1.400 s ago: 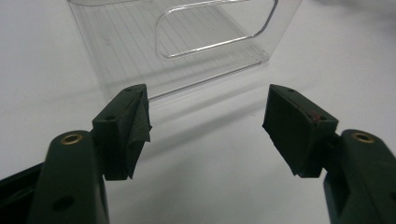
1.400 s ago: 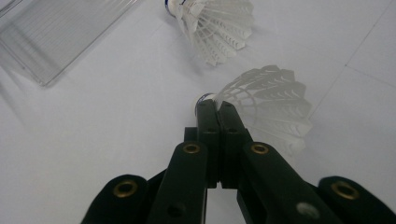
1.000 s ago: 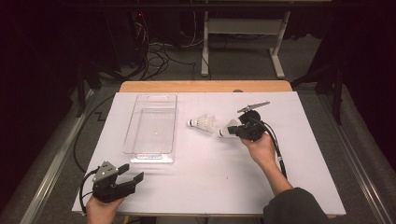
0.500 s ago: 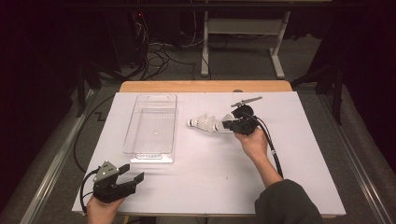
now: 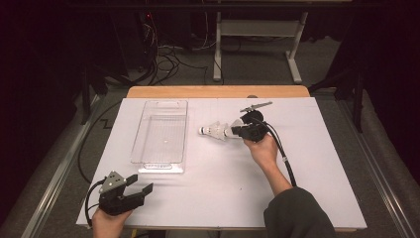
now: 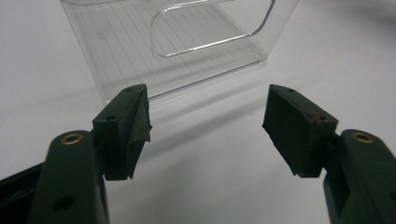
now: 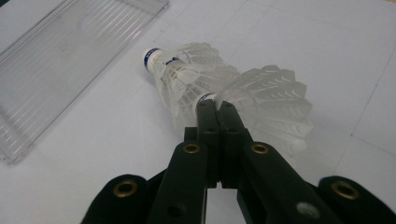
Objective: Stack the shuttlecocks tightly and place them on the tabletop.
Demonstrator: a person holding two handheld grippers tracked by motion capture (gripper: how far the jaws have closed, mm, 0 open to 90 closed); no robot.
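Shuttlecocks (image 7: pixel 187 84), two nested, now sit slightly further left, pinched at a feather skirt by the closed right gripper (image 5: pixel 236 131), nearing the clear tray (image 5: pixel 143 148). Left gripper (image 6: pixel 205 126) waits wide open, near left.

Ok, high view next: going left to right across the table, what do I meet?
Left hand-held gripper → clear plastic tray → shuttlecocks → right hand-held gripper, shut on the shuttlecocks' feathered end.
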